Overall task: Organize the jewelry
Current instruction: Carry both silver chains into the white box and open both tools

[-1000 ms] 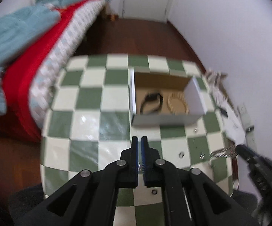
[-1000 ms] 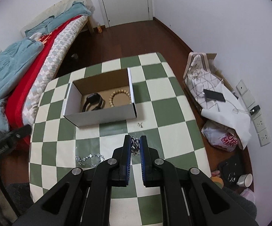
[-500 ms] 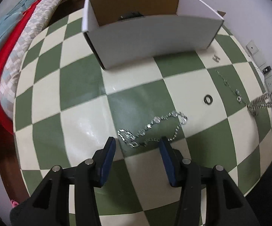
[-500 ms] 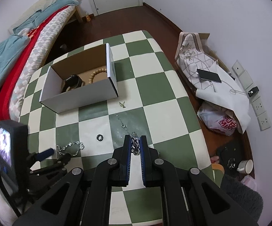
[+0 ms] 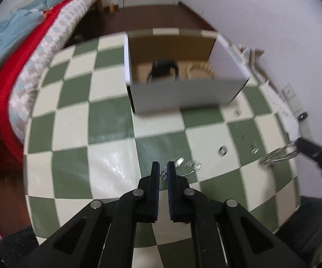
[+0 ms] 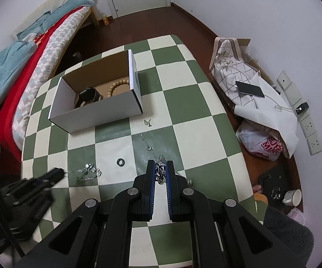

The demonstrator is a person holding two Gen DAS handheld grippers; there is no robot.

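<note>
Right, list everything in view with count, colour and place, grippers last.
box: 1, white outside, brown inside, on the table's far left
watch: 1, black, inside the box
bead bracelet: 1, tan, inside the box beside the watch
ring: 1, black, on the table in front of the box
crystal bracelet: 1, silver, one end in the left gripper
chunky chain: 1, silver, in the right gripper
thin chain: 1, silver, trailing on the table
earrings: small silver cluster, near the box
table: 1, green and cream checks
phone: 1, black, on white cloth by the wall
left gripper: black, shut
right gripper: black, shut
</note>
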